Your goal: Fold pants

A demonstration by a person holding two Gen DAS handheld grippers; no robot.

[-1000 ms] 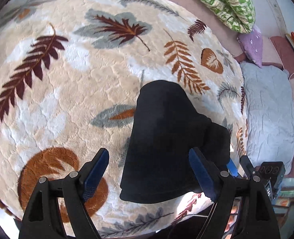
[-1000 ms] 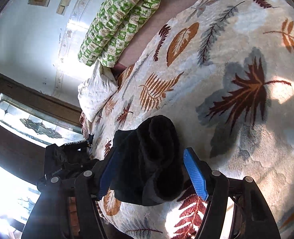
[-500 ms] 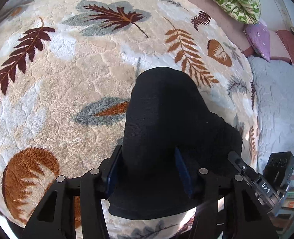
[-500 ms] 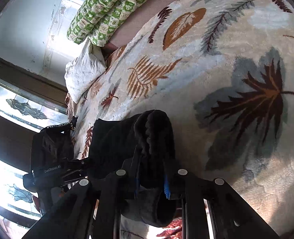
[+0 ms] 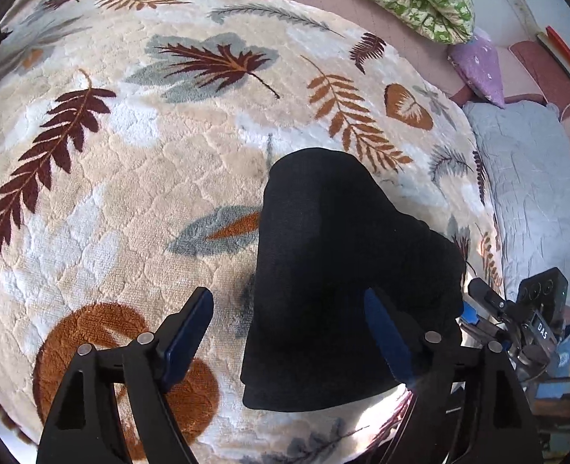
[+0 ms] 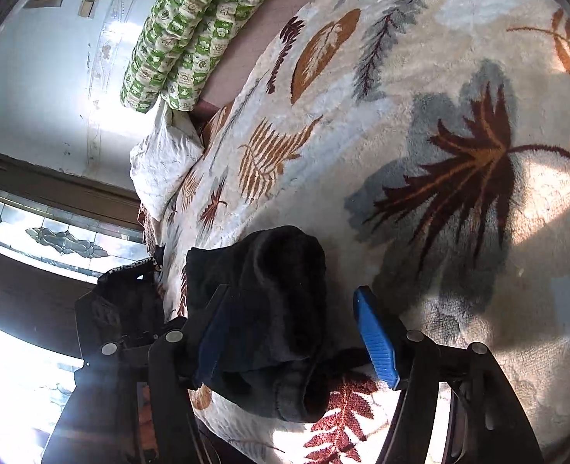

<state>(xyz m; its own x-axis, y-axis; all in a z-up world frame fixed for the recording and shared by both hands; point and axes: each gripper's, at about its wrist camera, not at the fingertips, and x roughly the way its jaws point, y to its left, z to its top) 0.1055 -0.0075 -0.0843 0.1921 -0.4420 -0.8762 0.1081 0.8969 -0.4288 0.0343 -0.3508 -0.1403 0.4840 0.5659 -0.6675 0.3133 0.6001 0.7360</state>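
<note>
Folded black pants (image 5: 339,270) lie on the leaf-patterned blanket (image 5: 130,201). Left gripper (image 5: 296,332) and right gripper (image 6: 296,344) are both opening wide around the pants, pads clear of the cloth.

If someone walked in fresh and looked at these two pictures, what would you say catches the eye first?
First, the folded black pants, a dark bundle at the near edge of the cream leaf-patterned blanket. Both the left gripper and the right gripper straddle them, blue pads apart and jaws opening. Further back lies a rolled green patterned quilt against the wall.
</note>
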